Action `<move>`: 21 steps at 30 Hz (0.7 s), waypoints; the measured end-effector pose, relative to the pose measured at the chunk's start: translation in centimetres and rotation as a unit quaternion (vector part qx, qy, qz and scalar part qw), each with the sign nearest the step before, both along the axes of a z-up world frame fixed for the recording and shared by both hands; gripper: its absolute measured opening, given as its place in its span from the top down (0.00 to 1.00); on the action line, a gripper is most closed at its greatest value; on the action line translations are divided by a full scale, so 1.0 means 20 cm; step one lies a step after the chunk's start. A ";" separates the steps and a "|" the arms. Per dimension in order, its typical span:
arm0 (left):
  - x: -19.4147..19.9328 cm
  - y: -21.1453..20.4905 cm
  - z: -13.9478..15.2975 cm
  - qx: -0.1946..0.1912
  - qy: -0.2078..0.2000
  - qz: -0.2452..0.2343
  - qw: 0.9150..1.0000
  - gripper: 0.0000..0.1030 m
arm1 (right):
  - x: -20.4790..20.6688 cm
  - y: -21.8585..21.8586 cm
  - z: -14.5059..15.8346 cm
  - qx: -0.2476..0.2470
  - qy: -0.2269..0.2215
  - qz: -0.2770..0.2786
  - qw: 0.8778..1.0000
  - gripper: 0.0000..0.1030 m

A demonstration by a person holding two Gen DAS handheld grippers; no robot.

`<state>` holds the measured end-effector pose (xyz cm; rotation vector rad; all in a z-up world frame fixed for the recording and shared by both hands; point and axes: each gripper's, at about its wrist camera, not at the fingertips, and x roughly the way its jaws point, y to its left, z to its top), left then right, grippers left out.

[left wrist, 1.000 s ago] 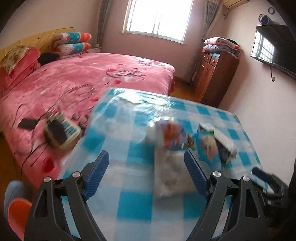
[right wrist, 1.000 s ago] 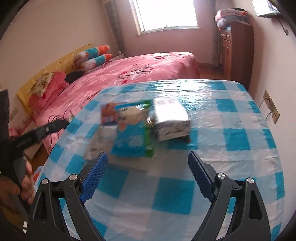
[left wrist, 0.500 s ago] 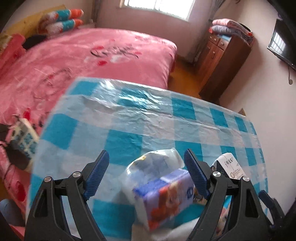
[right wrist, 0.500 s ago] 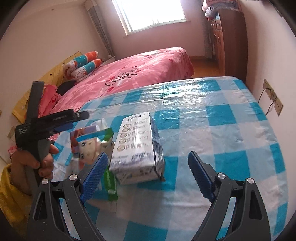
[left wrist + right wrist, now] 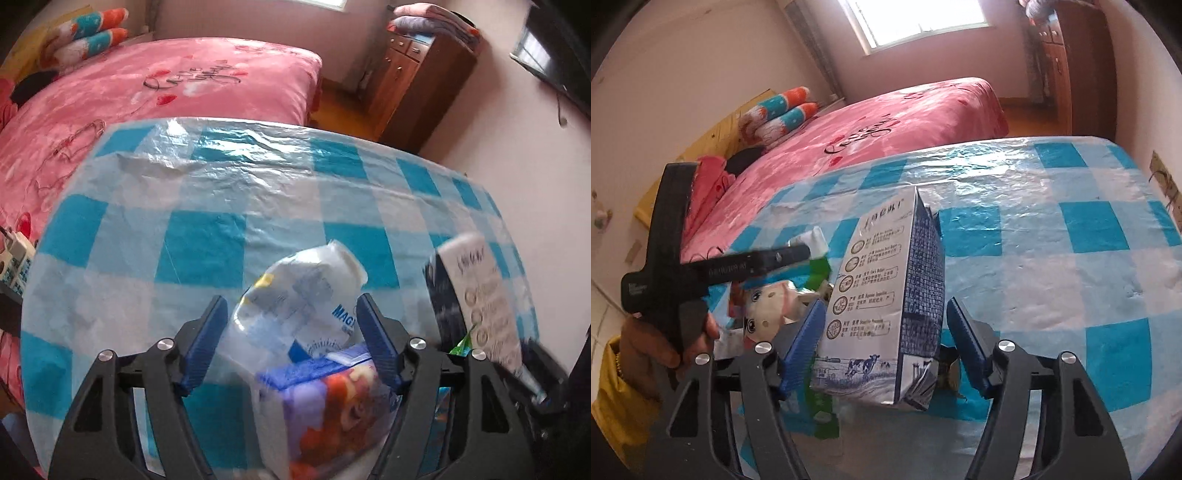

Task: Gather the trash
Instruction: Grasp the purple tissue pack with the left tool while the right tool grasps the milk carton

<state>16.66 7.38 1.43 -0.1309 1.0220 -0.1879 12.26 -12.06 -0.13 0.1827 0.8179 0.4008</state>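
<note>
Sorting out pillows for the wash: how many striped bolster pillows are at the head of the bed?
2: both stacked at the bed's head, upper bolster resting on lower bolster; more may be hidden.

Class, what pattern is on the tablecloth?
Blue and white checks on the tablecloth, clearest in the right wrist view.

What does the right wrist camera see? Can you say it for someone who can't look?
The right tongs are closing around a blue-and-white milk carton on a blue checked table, with a gap still beside one pad. To the left, a hand holds the other tongs over colourful wrappers; a pink bed lies behind.
</note>
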 end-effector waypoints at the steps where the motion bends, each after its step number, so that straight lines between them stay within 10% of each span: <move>1: -0.02 -0.01 0.00 0.005 -0.002 -0.004 1.000 0.31 | -0.01 0.00 0.00 0.000 0.000 0.003 1.000 0.38; 21: -0.63 -0.14 0.00 -0.017 -0.021 -0.040 0.999 0.31 | -0.28 -0.03 -0.02 0.025 -0.005 -0.013 1.000 0.52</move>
